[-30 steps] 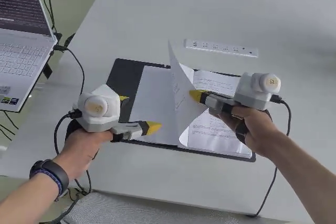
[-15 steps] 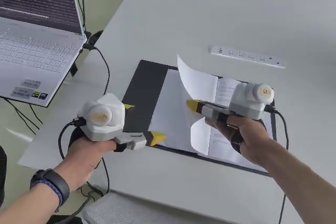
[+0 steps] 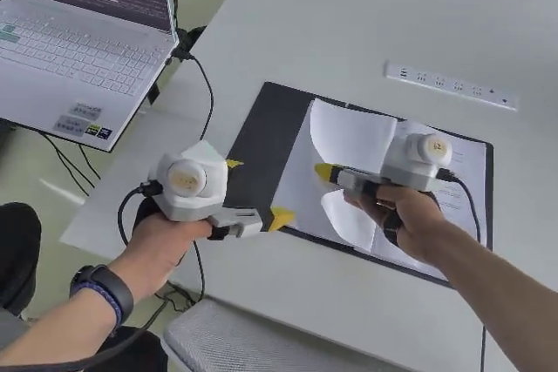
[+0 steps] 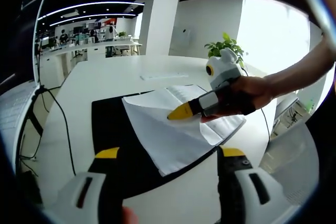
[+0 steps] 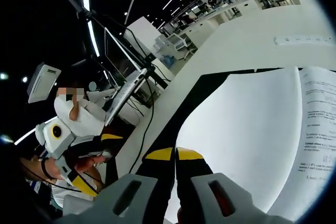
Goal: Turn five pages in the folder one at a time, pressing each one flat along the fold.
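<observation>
Paper arches over the middle of the open black folder (image 3: 261, 141), which lies flat on the white worktop (image 3: 349, 15), a laptop (image 3: 78, 32) off to its far left and a power strip (image 3: 451, 86) beyond it. The right hand-held gripper (image 3: 324, 172) has its jaws drawn nearly together, and the edge of one page (image 3: 353, 137) seems to run in between them. The sheet curls from the right stack towards the left side, its free part bowed up off the folder. The left hand-held gripper (image 3: 257, 190) hangs above the folder's near left corner with its jaws spread wide and nothing between them. In its own view the page (image 4: 173, 140) lies just ahead, with the right hand-held gripper (image 4: 181, 112) over it.

By my reading, this is the middle of one turn: the page is lifted and partly across, not yet laid down. How many of the five are done I cannot tell. The next move calls for carrying the sheet fully to the left, letting it go, then running a hand-held gripper down the fold to press it flat. The paper is thin and limp, so a hard tug could crease it or drag a second sheet along.
</observation>
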